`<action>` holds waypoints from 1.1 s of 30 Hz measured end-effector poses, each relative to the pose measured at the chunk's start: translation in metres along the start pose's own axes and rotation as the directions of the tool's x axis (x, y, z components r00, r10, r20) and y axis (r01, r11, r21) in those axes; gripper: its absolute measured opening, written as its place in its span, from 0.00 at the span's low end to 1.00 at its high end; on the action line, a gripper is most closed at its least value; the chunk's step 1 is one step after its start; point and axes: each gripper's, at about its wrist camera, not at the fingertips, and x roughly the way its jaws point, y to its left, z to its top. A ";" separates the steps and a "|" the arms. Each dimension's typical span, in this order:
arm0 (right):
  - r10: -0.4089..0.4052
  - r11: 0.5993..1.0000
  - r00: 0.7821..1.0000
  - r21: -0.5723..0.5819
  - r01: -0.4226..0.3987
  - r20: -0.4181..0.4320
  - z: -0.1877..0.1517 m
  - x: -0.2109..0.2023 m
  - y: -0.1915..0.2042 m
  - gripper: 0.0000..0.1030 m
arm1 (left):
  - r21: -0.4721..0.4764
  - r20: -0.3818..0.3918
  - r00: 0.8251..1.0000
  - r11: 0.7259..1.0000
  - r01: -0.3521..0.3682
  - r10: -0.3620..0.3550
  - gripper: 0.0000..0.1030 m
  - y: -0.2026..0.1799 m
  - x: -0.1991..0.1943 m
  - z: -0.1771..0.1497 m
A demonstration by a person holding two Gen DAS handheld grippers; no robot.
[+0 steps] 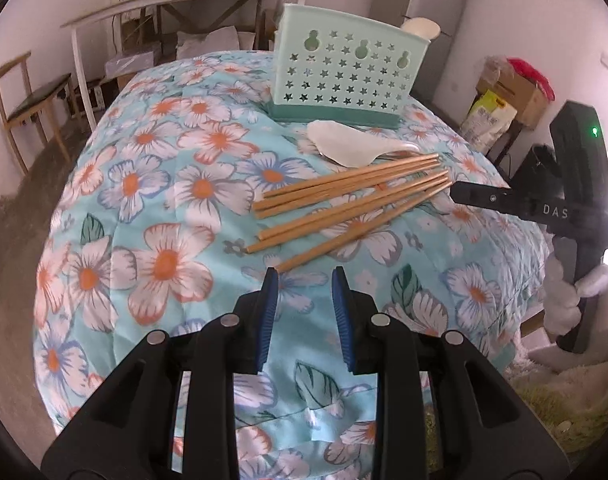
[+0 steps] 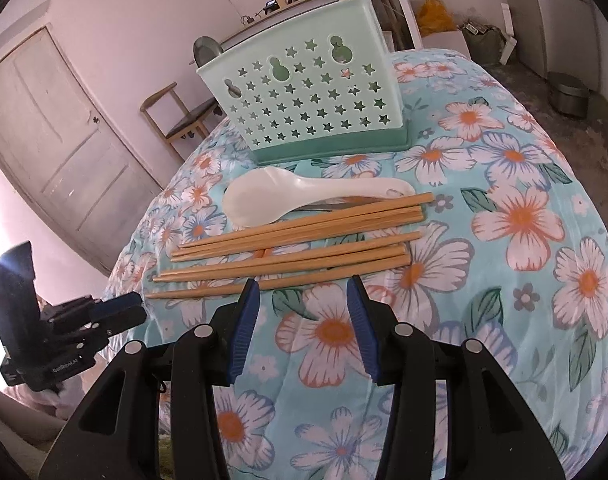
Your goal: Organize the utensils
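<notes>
- A counter (image 1: 152, 184) draped in a light blue cloth printed with large white and orange flowers fills both views; its edges curve away to bare floor on the left and far sides.
- A mint-green utensil holder (image 1: 340, 76) with star-shaped holes stands upright near the far edge. The right wrist view shows a white handle and a grey metal utensil rising from its compartments; the left wrist view shows only a white one.
- A white rice spoon (image 2: 300, 196) lies flat just before the holder, touching the topmost chopstick.
- Wooden chopsticks (image 2: 296, 248) lie in a loose row between the spoon and both tools, with open cloth around them.
- The left tool (image 1: 304, 276) hovers at the nearest chopstick's end, blue pads apart, holding nothing.
- The right tool (image 2: 302, 286) hovers over the nearest chopstick, pads apart and wider, also holding nothing.
- The letters "DAS" read on the right tool's body in the left view; small writing on the left tool in the right view is too blurred to be sure of.
</notes>
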 end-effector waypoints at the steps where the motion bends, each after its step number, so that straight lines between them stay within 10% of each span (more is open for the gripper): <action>1: 0.007 1.000 1.000 0.005 -0.007 -0.001 0.001 0.000 0.000 0.43 | -0.014 -0.002 1.000 1.000 0.013 -0.013 0.26 0.002 0.001 -0.001; 9: 0.141 0.990 0.989 0.036 -0.140 -0.037 0.016 0.019 0.017 0.43 | -0.115 -0.018 0.989 0.983 0.143 -0.146 0.26 0.014 0.020 -0.010; 21: 0.151 0.989 0.986 0.015 -0.150 -0.076 0.015 0.045 0.026 0.43 | -0.365 0.066 0.949 0.878 0.311 -0.309 0.34 0.047 0.032 -0.004; 29: 0.184 0.982 0.981 0.045 -0.182 -0.065 0.013 0.041 0.019 0.43 | -0.573 0.163 0.902 0.706 0.416 -0.399 0.33 0.065 0.043 -0.006; 33: 0.197 0.980 0.979 0.053 -0.194 -0.060 0.012 0.038 0.017 0.43 | -0.653 0.182 0.906 0.642 0.401 -0.382 0.23 0.072 0.049 -0.007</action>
